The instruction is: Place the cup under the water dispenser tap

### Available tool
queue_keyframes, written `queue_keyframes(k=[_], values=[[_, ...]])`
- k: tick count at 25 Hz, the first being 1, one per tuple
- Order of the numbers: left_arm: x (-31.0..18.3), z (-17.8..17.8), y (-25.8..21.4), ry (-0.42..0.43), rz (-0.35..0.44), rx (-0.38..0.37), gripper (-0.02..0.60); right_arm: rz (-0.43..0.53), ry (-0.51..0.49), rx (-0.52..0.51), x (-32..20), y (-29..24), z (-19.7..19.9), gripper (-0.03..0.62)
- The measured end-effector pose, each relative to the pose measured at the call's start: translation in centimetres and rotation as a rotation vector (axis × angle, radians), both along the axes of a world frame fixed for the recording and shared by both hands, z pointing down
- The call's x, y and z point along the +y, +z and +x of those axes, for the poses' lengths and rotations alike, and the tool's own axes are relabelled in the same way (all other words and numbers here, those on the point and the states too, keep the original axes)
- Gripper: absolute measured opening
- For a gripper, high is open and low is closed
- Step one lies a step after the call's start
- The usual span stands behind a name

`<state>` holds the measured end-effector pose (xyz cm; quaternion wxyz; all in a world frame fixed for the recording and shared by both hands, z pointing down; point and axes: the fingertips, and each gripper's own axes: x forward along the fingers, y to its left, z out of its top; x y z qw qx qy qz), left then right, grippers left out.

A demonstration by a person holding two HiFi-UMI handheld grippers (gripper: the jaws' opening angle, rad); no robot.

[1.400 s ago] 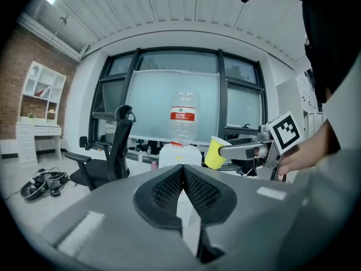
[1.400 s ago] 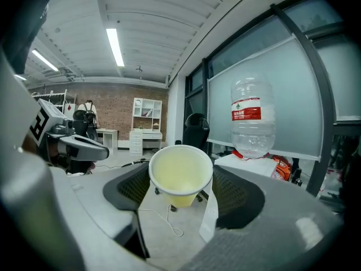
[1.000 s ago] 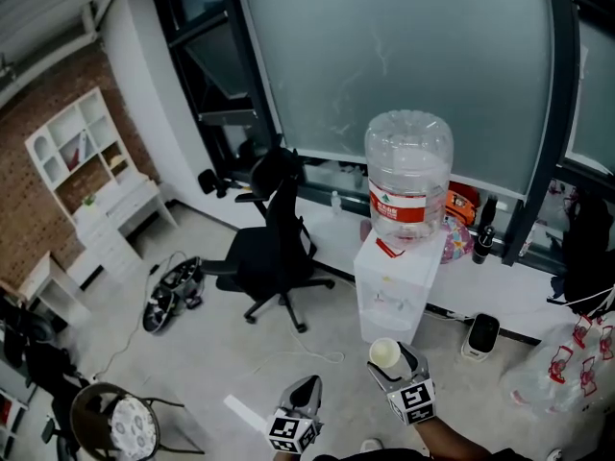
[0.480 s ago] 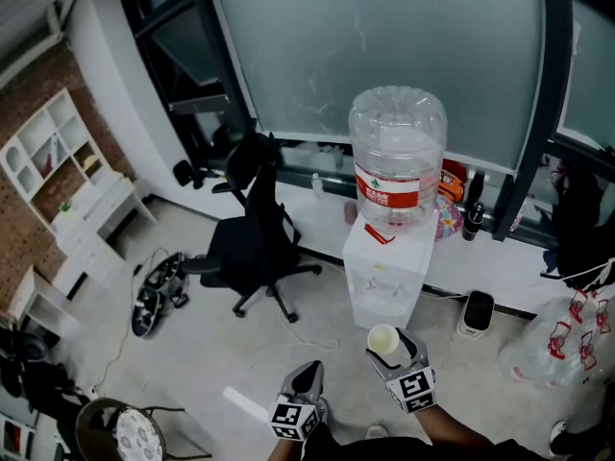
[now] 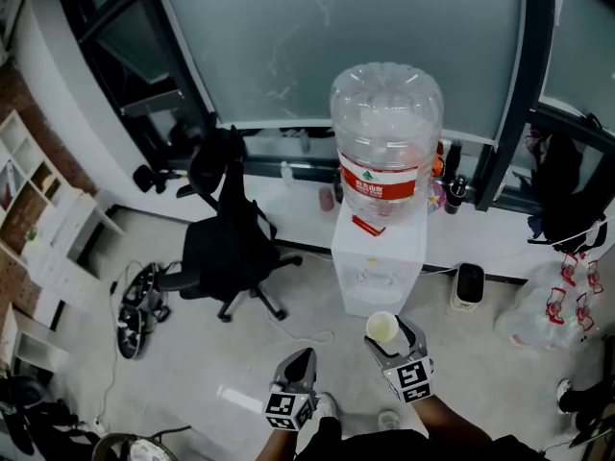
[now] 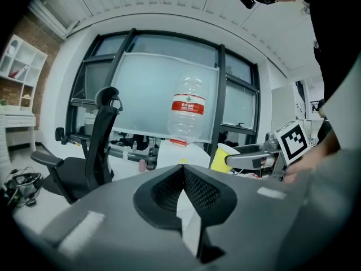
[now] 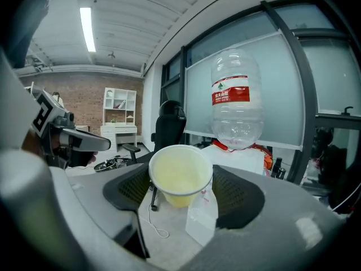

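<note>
Left gripper (image 6: 183, 171) is filling the bottom of the left gripper view, its jaws pressing together with nothing between them. Beyond the tips, a white water dispenser (image 6: 169, 154) is standing by the frosted window (image 6: 141, 95), carrying an upside-down clear bottle (image 6: 189, 114) with a red label. Right gripper (image 6: 243, 159) is reaching in from the right, holding a yellow cup (image 6: 221, 157) near the dispenser, with its marker cube (image 6: 293, 140) showing above a hand (image 6: 307, 158). A black office chair (image 6: 93, 151) is standing left of the dispenser. What look like small bottles (image 6: 150, 158) are sitting on the sill, too small to tell.
</note>
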<state>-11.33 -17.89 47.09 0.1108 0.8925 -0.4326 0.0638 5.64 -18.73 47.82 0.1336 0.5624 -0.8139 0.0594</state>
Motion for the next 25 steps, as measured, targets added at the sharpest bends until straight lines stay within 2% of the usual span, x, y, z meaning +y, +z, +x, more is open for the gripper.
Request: queue_keyframes(k=[12,18,25], values=[[-5.7,-1.1,1.5,0.189,-0.013,-0.011,0.018,-0.038,0.146,0.012,-3.6,1.7,-2.6,0.345],[-6.7,-1.6,2.5,0.287,-0.003,0.005,0.018,-0.045,0.189,0.040,-3.3,2.5,-4.0,0.345],[-8.8,-1.1,3.5,0.313,0.015,-0.008,0.018,-0.058,0.191,0.047,-4.7,4.2,-4.3,0.345]])
